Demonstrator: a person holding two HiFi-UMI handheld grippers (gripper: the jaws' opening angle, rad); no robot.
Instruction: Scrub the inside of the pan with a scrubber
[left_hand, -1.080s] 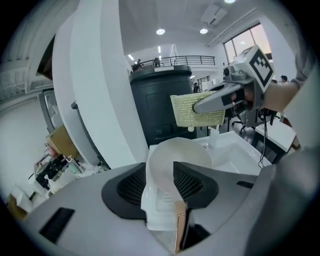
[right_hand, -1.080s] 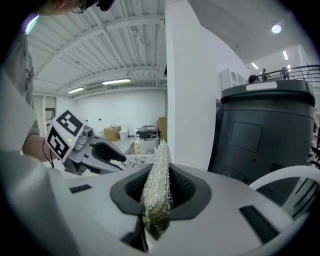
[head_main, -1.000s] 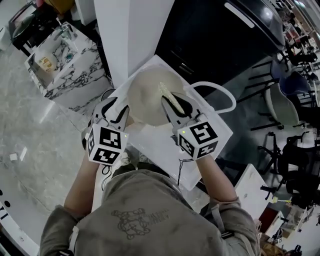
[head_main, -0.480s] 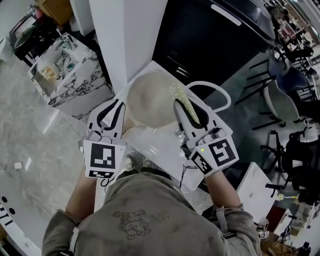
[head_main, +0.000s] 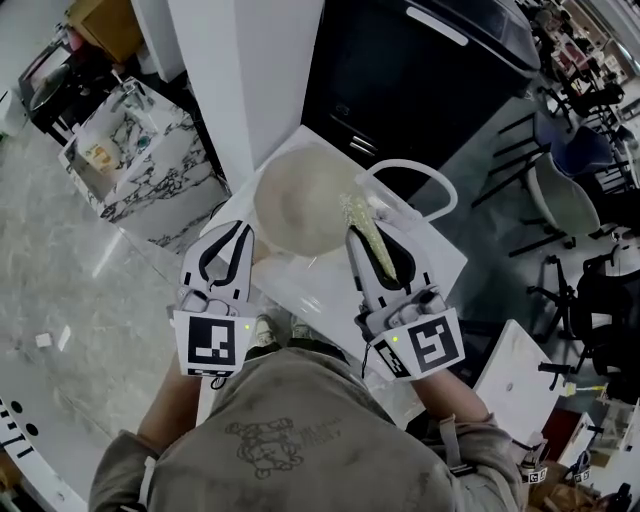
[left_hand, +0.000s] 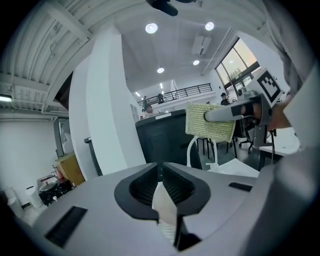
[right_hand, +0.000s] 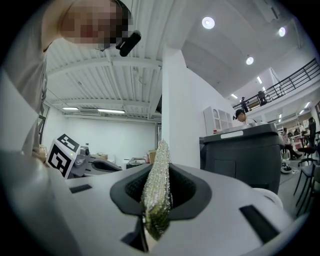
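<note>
Head view: cream pan (head_main: 298, 200) sits on the white table (head_main: 440, 262). Left gripper (head_main: 240, 232) is at the pan's near-left edge. Right gripper (head_main: 357, 240) is at the near-right edge with the yellow-green scrubber (head_main: 368, 240) held on edge, its tip over the pan's right rim.

Left gripper view: jaws are closed on a pale handle (left_hand: 164, 207), pads pressing both sides. The pan body is not visible here.

Right gripper view: jaws are clamped on the scrubber, which stands upright between the pads.
</note>
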